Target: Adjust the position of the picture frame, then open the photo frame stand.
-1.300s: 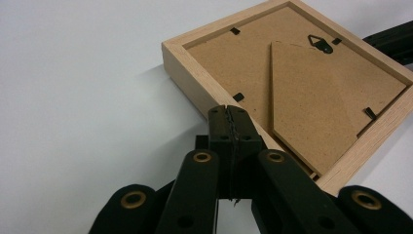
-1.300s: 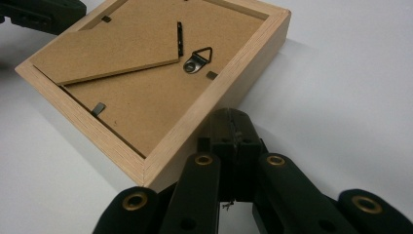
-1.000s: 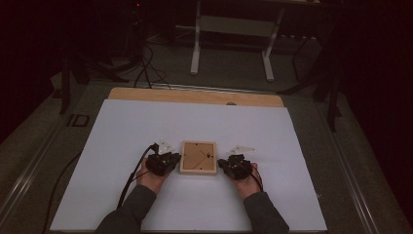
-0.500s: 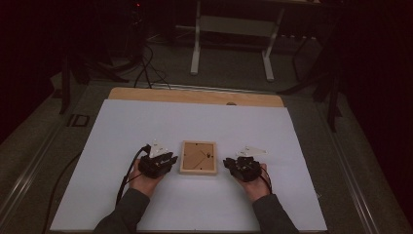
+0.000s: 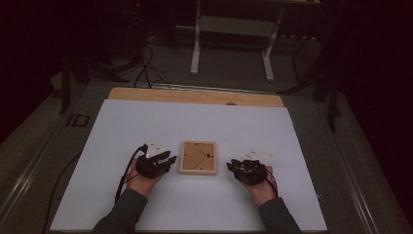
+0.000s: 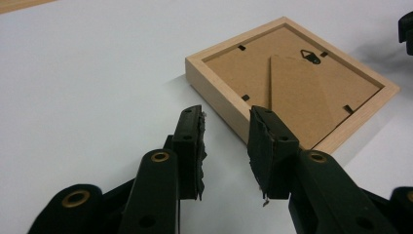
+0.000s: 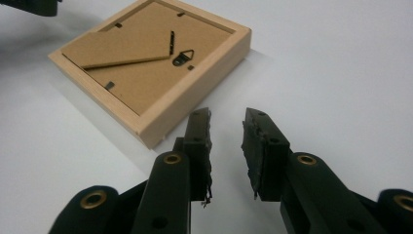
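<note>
In the high view, one picture frame [image 5: 198, 157] is seen face down at the middle of the white table [image 5: 195, 122], between the left gripper [image 5: 165, 159] and the right gripper [image 5: 233, 166]. In the left gripper view, four black clips are counted on the frame's backing (no writing is legible), and the jaws are parted, holding nothing. In the right gripper view, the jaws are likewise parted and empty beside the frame's corner.

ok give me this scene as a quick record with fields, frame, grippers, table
frame: wooden picture frame lying face down near the middle of the sheet, brown backing up
backing: folded stand and metal hanger show on it
left gripper: open, holds nothing, beside the frame's left edge, not touching
right gripper: open, holds nothing, beside the frame's right edge, not touching
table: white sheet, wooden strip along the far edge
</note>
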